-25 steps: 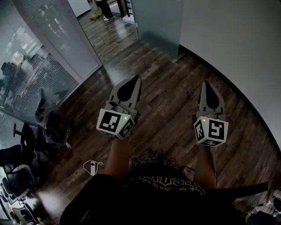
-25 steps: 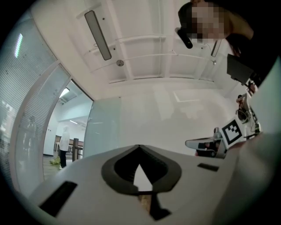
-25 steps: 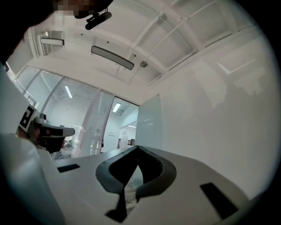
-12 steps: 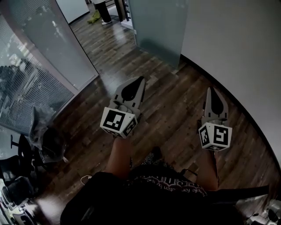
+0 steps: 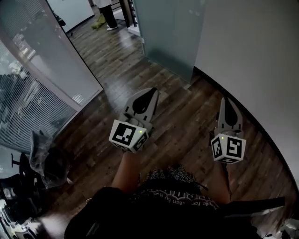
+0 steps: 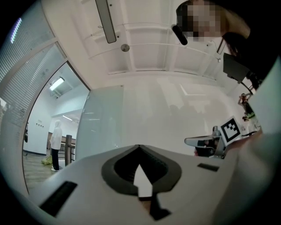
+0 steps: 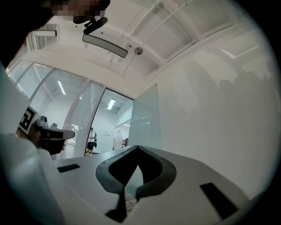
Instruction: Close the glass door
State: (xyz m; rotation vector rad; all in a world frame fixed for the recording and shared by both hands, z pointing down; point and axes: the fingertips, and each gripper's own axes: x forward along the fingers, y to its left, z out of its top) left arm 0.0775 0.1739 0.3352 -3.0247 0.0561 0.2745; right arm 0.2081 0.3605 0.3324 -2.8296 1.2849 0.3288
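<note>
The frosted glass door [image 5: 170, 32] stands open ahead, its leaf angled along the white wall; it also shows in the left gripper view as a pale panel [image 6: 103, 118] and in the right gripper view [image 7: 145, 118]. My left gripper [image 5: 152, 91] is held over the wooden floor, pointing toward the door and well short of it, jaws shut with nothing between them [image 6: 139, 146]. To its right my right gripper [image 5: 227, 100] points the same way, also shut and empty [image 7: 138, 147]. Neither touches the door.
A glass partition with blinds [image 5: 42, 70] lines the left side. A curved white wall [image 5: 252, 56] runs along the right. Dark office chairs [image 5: 46, 158] show behind the partition at lower left. Beyond the doorway a person [image 5: 106, 11] stands.
Both grippers have travelled forward together over the floor. The door and the doorway are now closer and larger in the head view. The jaws stayed shut.
</note>
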